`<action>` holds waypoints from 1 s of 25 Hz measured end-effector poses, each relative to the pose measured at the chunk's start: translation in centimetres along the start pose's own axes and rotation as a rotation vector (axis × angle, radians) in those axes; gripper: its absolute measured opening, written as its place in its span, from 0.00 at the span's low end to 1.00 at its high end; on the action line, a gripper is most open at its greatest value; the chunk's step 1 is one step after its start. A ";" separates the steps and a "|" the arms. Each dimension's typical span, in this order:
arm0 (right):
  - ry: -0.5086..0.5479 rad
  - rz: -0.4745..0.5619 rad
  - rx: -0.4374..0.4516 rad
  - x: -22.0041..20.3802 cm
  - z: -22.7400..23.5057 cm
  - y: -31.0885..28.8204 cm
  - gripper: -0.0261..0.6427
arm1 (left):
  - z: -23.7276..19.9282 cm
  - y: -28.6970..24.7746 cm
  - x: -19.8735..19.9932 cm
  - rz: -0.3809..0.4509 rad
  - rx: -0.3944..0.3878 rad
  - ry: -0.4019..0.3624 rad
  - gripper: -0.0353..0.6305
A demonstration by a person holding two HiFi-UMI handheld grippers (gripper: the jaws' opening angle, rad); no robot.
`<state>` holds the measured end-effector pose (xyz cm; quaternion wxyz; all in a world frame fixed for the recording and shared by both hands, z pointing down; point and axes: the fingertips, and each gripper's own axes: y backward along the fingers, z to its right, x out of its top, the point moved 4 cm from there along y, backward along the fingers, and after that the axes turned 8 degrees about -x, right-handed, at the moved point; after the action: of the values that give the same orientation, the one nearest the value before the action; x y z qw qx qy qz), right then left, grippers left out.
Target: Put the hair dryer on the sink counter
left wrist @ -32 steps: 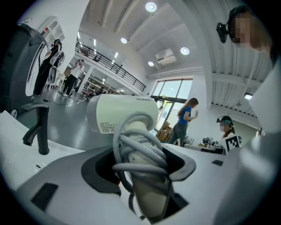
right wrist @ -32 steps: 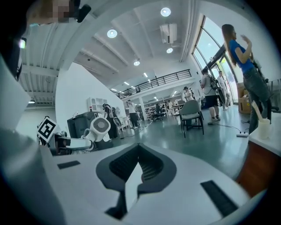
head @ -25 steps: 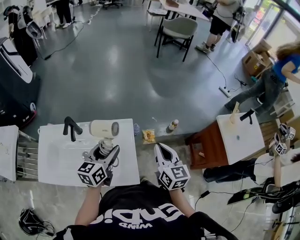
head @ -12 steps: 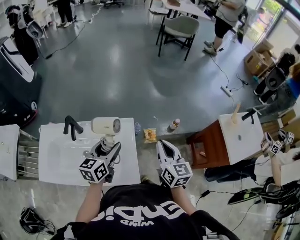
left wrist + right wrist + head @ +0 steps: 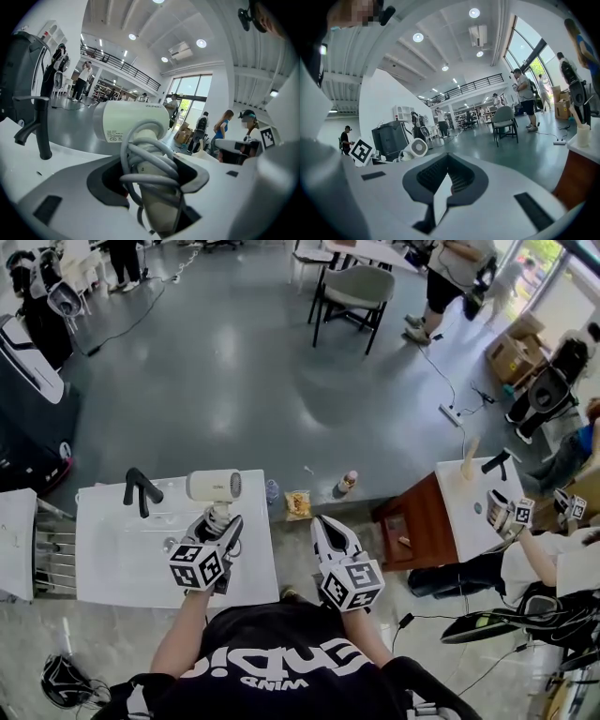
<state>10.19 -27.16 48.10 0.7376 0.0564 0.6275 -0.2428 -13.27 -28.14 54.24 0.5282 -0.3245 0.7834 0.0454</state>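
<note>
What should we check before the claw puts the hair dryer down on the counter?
1. Left claw grips the dryer: ok, shut on it.
2. Cord tidy: ok, wound round the dryer, nothing dangling in view.
3. Room on the counter: ok, the white top near the dryer looks bare.
4. Faucet out of the way: ok, it stands apart, to the dryer's left.
5. Right claw out of the way: ok, shut, empty, off the counter's right edge.
6. Dryer already touching the counter: cannot tell.

Bright daylight, ceiling spots, fisheye-warped edges
</note>
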 end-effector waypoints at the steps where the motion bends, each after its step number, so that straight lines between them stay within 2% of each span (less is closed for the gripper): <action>1: 0.000 0.001 0.001 0.1 0.0 0.1 0.06 | -0.2 -0.2 -0.3 -0.008 0.005 0.003 0.48; 10: 0.001 -0.001 0.004 0.0 -0.1 0.7 0.06 | -1.8 -3.2 -2.7 -0.075 0.030 0.047 0.48; 15: -0.003 -0.001 -0.007 -0.3 0.0 1.0 0.06 | -2.9 -5.0 -4.0 -0.129 0.077 0.032 0.48; 25: -0.006 0.002 -0.018 -0.3 0.3 1.7 0.06 | -4.2 -8.0 -6.9 -0.224 0.133 0.072 0.48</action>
<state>11.14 -25.72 48.10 0.7400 0.0498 0.6275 -0.2369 -10.57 -32.99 64.17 0.5217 -0.3758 0.7620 -0.0778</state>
